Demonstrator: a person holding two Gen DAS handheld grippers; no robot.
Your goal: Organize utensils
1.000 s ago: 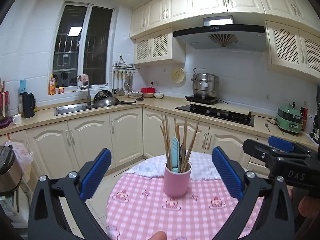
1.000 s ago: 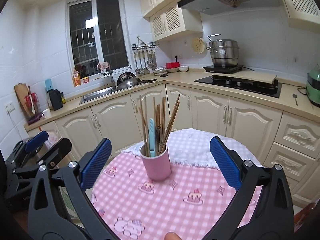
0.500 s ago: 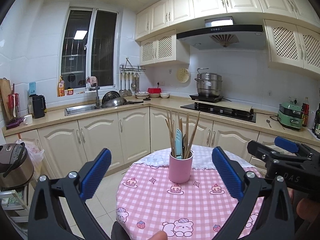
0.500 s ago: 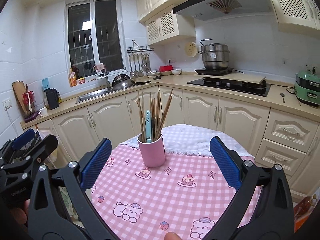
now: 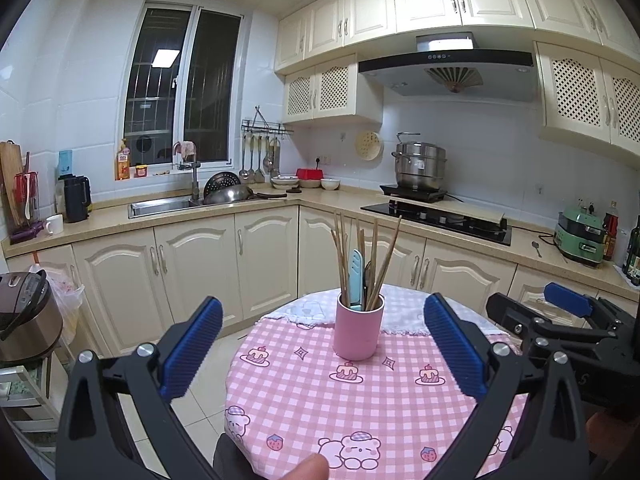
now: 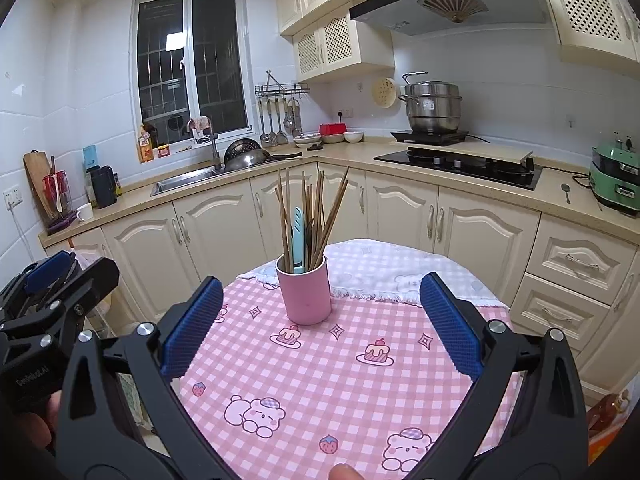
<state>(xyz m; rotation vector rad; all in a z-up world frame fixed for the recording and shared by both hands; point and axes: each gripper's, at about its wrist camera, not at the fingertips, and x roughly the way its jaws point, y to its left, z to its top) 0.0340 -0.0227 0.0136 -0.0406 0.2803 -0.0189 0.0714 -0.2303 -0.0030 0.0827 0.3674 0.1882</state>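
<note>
A pink cup [image 5: 356,330] [image 6: 305,294] stands upright on a round table with a pink checked cloth [image 5: 360,408] [image 6: 340,380]. It holds several wooden chopsticks [image 5: 374,256] [image 6: 320,216] and a light blue utensil [image 5: 355,276] [image 6: 298,236]. My left gripper [image 5: 322,342] is open and empty, held back from the cup on the near side. My right gripper [image 6: 320,324] is open and empty, also short of the cup. The right gripper shows at the right edge of the left wrist view [image 5: 560,320]; the left gripper shows at the left edge of the right wrist view [image 6: 52,292].
Cream cabinets and a counter run behind the table, with a sink [image 5: 160,206], a hob [image 5: 436,216] with a steel pot [image 5: 420,166], and a green cooker [image 5: 582,240]. A rice cooker [image 5: 24,316] stands at the left. A white cloth [image 6: 400,268] covers the table's far part.
Both grippers have drawn back and risen from the cup, which now looks smaller and farther off. More of the table shows. Both stayed open and empty.
</note>
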